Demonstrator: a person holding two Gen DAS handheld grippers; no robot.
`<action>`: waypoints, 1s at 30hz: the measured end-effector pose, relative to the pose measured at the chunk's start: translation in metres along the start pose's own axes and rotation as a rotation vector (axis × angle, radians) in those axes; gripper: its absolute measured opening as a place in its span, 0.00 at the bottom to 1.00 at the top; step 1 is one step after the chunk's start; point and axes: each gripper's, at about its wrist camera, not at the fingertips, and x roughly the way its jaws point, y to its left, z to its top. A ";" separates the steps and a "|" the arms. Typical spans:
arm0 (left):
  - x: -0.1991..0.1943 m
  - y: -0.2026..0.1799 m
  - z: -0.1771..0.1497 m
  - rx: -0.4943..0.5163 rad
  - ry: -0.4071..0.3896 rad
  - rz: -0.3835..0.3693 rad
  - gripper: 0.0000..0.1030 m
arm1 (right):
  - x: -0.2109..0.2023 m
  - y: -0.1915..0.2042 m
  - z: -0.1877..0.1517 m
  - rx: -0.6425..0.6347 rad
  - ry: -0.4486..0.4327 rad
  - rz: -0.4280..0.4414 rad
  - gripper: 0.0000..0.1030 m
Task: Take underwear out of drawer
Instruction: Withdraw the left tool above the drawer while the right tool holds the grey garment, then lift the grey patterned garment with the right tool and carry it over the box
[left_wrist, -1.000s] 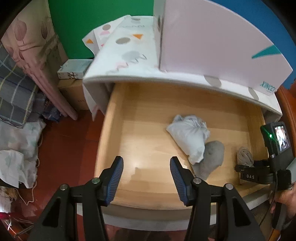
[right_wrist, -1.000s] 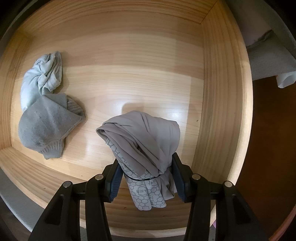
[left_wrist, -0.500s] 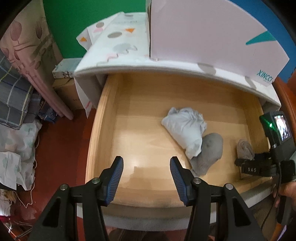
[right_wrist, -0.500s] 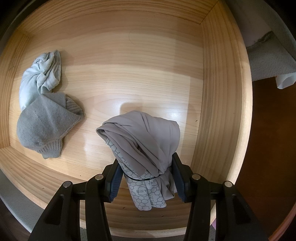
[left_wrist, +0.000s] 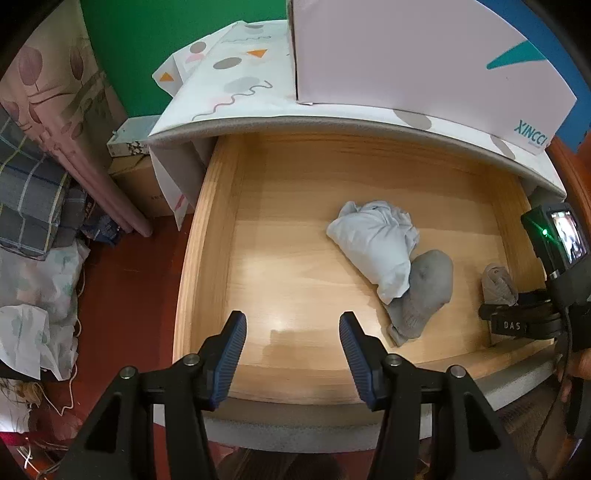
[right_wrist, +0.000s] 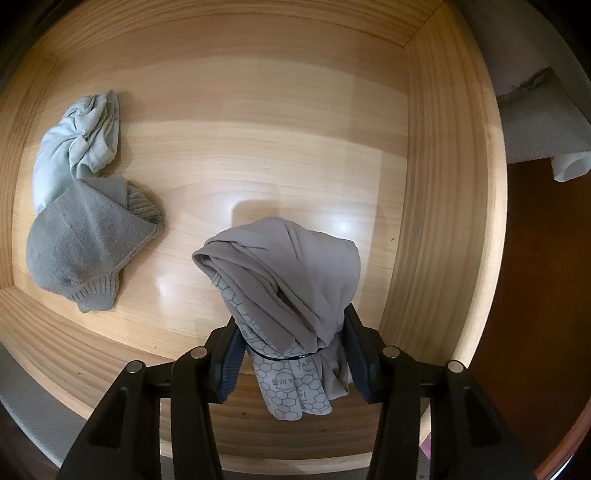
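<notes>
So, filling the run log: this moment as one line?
right gripper: shut on grey underwear | left gripper: open, empty | drawer: open

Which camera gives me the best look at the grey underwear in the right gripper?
The right wrist view: the grey underwear fills the centre, pinched between the right gripper pads, hexagon-print band hanging below. The left wrist view shows only a small grey bunch at the drawer's right edge.

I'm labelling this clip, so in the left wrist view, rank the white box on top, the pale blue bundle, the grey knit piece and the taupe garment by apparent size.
1. White box
2. Pale blue bundle
3. Grey knit piece, though partly hidden under the bundle
4. Taupe garment, partly hidden by the right gripper, so unsure
</notes>
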 end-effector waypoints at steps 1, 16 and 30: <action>0.000 -0.001 -0.001 0.004 -0.003 0.005 0.52 | 0.000 0.000 0.000 0.000 -0.001 -0.004 0.43; -0.004 0.021 -0.002 -0.100 -0.028 -0.030 0.52 | -0.042 -0.004 -0.016 0.026 -0.220 0.080 0.41; -0.004 0.029 -0.004 -0.139 -0.026 -0.066 0.52 | -0.119 -0.008 -0.048 -0.067 -0.378 0.127 0.41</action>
